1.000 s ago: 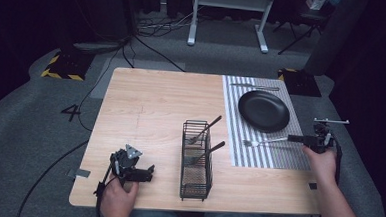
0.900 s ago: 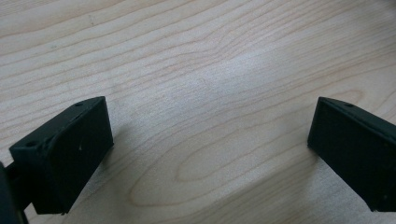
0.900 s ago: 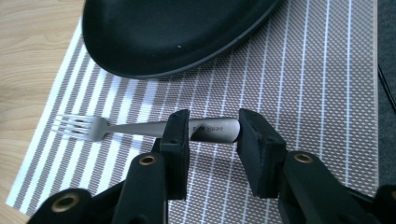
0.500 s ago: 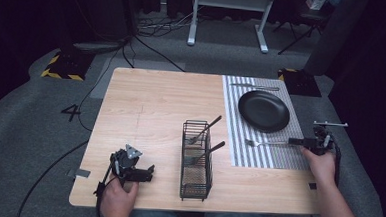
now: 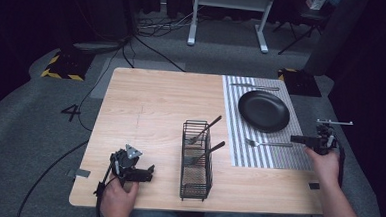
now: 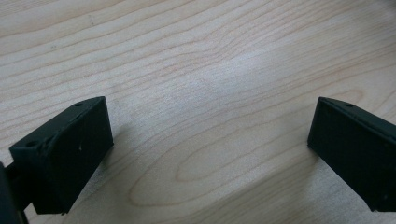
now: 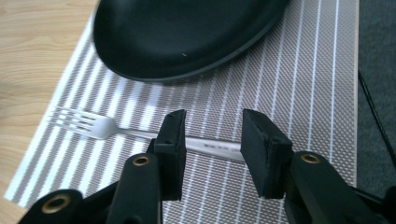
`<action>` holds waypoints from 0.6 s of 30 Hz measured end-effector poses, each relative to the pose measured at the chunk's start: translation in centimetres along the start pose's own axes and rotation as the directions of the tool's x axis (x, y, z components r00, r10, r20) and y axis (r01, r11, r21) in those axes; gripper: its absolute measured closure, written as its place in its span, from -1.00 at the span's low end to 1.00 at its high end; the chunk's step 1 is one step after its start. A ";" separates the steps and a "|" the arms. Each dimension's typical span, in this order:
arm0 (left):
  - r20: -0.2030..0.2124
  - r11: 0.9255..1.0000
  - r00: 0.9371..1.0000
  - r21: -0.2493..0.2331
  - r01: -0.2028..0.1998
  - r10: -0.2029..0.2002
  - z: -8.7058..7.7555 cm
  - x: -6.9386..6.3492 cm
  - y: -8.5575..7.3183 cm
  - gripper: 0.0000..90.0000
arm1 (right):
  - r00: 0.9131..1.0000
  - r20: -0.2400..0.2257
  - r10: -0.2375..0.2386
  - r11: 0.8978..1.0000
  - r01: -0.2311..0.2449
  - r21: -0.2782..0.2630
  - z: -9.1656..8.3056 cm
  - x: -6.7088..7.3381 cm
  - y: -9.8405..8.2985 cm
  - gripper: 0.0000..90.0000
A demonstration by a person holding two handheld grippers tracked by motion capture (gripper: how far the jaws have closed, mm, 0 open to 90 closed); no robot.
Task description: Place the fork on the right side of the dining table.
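Since a second earlier, fork (image 7: 88,125) shifted slightly toward the plate (image 5: 264,110) and lay flat on the striped placemat (image 5: 239,151), just below it. Right gripper (image 7: 211,140) jaws had just been opening, straddling the handle unclamped, apparently releasing it. Left gripper (image 5: 137,174) rested wide open on the table (image 6: 196,70).

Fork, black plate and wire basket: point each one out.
fork (image 7: 100,127), right gripper view, neck behind the tines
black plate (image 5: 263,110), high view, centre
wire basket (image 5: 195,188), high view, front wall
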State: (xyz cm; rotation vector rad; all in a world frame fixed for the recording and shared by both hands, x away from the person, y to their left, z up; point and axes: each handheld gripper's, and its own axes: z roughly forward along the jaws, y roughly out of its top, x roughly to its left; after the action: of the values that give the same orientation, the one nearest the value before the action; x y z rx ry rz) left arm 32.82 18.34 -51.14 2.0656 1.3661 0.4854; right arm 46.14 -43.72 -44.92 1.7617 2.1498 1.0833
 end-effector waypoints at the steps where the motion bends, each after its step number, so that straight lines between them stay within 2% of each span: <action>1: 0.000 1.000 1.000 0.000 0.000 0.000 0.0 0.0 0.0 -1.00 | 1.000 0.000 0.000 1.000 0.000 0.000 0.0 0.0 0.0 0.34; 2: 0.000 1.000 1.000 0.000 0.000 0.000 0.0 0.0 0.0 -1.00 | 1.000 -0.002 -0.022 1.000 0.022 -0.015 -0.5 0.6 0.2 0.32; 5: 0.000 1.000 1.000 0.000 0.000 0.000 0.0 0.0 0.0 -1.00 | 0.999 -0.006 -0.038 0.999 0.038 -0.029 -1.0 1.1 0.4 0.29; 6: 0.000 1.000 1.000 0.000 0.000 0.000 0.0 0.0 0.0 -1.00 | 0.998 -0.013 -0.065 0.997 0.064 -0.047 -1.7 2.0 0.6 0.26; 8: 0.000 1.000 1.000 0.000 0.000 0.000 0.0 0.0 0.0 -1.00 | 0.997 -0.016 -0.074 0.996 0.073 -0.050 -1.9 2.2 0.6 0.24; 9: 0.000 1.000 1.000 0.000 0.000 0.000 0.0 0.0 0.0 -1.00 | 0.995 -0.021 -0.100 0.993 0.099 -0.063 -2.4 3.0 0.7 0.19; 10: 0.001 1.000 1.000 0.000 0.000 0.000 0.0 0.0 0.0 -1.00 | 0.995 -0.021 -0.100 0.993 0.099 -0.063 -2.4 3.0 0.7 0.19; 11: 0.000 1.000 1.000 0.000 0.000 0.000 0.0 0.0 0.0 -1.00 | 0.992 -0.026 -0.123 0.990 0.121 -0.073 -2.8 3.8 0.8 0.13; 12: 0.000 1.000 1.000 0.000 0.000 0.000 0.0 0.0 0.0 -1.00 | 0.992 -0.026 -0.123 0.990 0.121 -0.073 -2.8 3.8 0.8 0.13; 13: 0.000 1.000 1.000 0.000 0.000 0.000 0.0 0.0 0.0 -1.00 | 0.989 -0.034 -0.142 0.987 0.139 -0.077 -3.2 4.6 0.9 0.06; 15: 0.000 1.000 1.000 0.000 0.000 0.000 0.0 0.0 0.0 -1.00 | 0.986 -0.046 -0.159 0.984 0.155 -0.087 -3.6 5.3 1.0 -0.03; 18: 0.000 1.000 1.000 0.000 0.000 0.000 0.0 0.0 0.0 -1.00 | 0.977 -0.059 -0.203 0.976 0.197 -0.092 -4.1 6.7 1.0 -0.14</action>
State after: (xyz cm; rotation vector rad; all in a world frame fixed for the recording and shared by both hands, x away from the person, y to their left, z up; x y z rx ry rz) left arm 32.82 18.34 -51.14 2.0657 1.3661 0.4848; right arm 42.76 -39.43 -39.21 1.4556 2.2261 1.1788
